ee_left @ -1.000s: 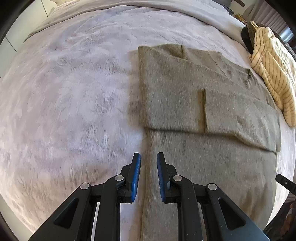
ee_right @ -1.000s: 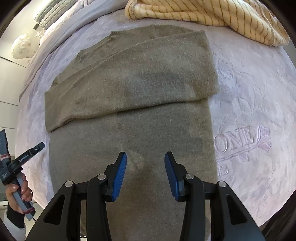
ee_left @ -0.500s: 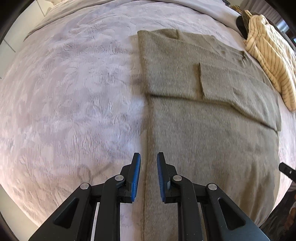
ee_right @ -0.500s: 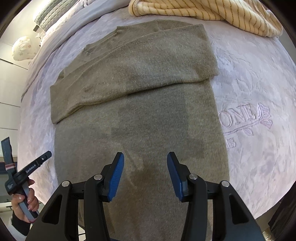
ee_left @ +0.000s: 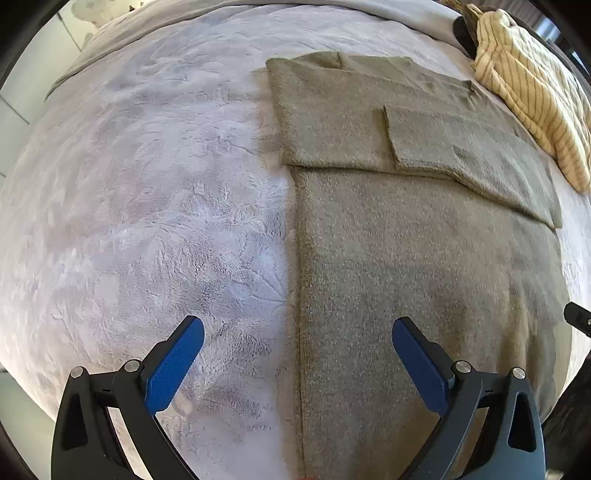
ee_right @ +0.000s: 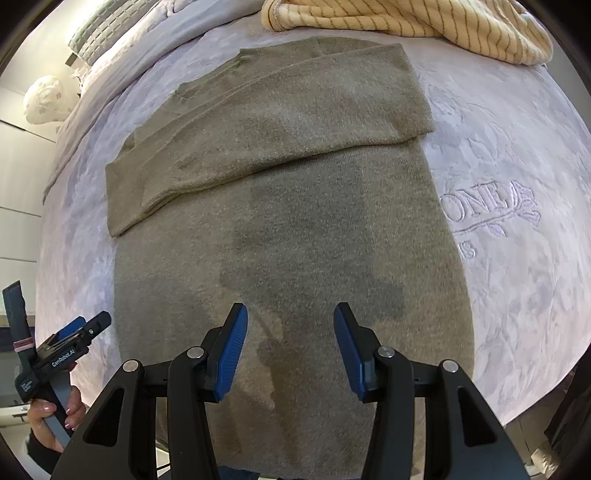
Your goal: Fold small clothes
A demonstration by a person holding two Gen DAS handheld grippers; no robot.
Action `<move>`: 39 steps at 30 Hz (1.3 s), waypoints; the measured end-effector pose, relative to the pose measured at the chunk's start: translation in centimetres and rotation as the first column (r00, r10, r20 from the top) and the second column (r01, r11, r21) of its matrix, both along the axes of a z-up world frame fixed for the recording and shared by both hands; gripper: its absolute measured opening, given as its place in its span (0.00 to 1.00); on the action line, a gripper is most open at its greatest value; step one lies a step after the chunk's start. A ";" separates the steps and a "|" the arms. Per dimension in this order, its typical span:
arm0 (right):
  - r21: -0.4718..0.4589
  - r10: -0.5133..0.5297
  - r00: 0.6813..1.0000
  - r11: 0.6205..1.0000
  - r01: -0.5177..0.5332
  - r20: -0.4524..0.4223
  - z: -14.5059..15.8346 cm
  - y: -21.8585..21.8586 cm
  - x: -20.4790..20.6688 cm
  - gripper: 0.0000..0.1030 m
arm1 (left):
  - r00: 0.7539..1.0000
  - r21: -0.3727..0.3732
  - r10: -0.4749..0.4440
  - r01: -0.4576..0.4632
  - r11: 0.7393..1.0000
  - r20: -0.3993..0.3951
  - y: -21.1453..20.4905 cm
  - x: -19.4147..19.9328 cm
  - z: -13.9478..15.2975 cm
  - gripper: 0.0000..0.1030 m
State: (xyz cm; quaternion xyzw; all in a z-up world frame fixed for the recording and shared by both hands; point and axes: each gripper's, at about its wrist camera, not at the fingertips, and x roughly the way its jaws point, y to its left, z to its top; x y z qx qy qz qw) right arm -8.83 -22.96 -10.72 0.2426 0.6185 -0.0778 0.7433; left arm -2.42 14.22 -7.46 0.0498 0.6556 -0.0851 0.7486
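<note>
Left wrist view, claw: The left claw (ee_left: 297, 354) points down over the bed (ee_left: 147, 206), its jaws opening wide and gripping nothing; the sweater's long side edge runs between them, below.
Left wrist view, sweater: The olive sweater (ee_left: 406, 258) lies flat on the pale bedspread, both sleeves (ee_left: 465, 155) folded across the chest.
Left wrist view, neighbour: A striped cream garment (ee_left: 535, 96) sits heaped beyond the sweater's far corner, close beside it.
Left wrist view, only here: The bare stretch of bed on the sweater's left side, and a sliver of the other tool at the frame's right edge.
Right wrist view, claw: The right claw (ee_right: 290, 347) hangs half open above the sweater's (ee_right: 288, 229) lower body, nothing between its pads (ee_right: 231, 354).
Right wrist view, sweater: The folded sleeves (ee_right: 258, 133) form a band across the upper half; the claw's shadow falls on the lower half.
Right wrist view, only here: Embroidered lettering (ee_right: 487, 210) on the bedspread to the right of the sweater, a pillow (ee_right: 110, 29) at the head of the bed, and the person's hand (ee_right: 55, 417) holding the left tool.
Progress, done: The sleeves appear tucked in and the body narrowed to a long rectangle.
Progress, left: The lengthwise fold, hem toward collar, looks still to come; the striped garment (ee_right: 406, 22) seems unfolded.
</note>
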 end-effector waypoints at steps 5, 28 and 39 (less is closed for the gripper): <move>-0.015 -0.006 1.000 1.000 0.006 0.021 0.7 1.0 -1.0 0.75 | 1.000 -0.007 -0.026 0.026 1.000 -0.004 -0.5 0.0 -0.2 0.99; 0.122 0.150 0.988 0.981 -0.153 0.032 0.0 0.5 -8.2 0.84 | 0.993 -0.082 0.011 -0.021 0.996 -0.116 1.4 -9.1 -1.5 0.99; 0.191 0.115 0.991 0.976 -0.100 -0.068 -4.0 -3.4 -16.2 0.84 | 0.985 -0.194 -0.009 -0.024 0.981 -0.171 -0.2 -15.9 -3.0 0.99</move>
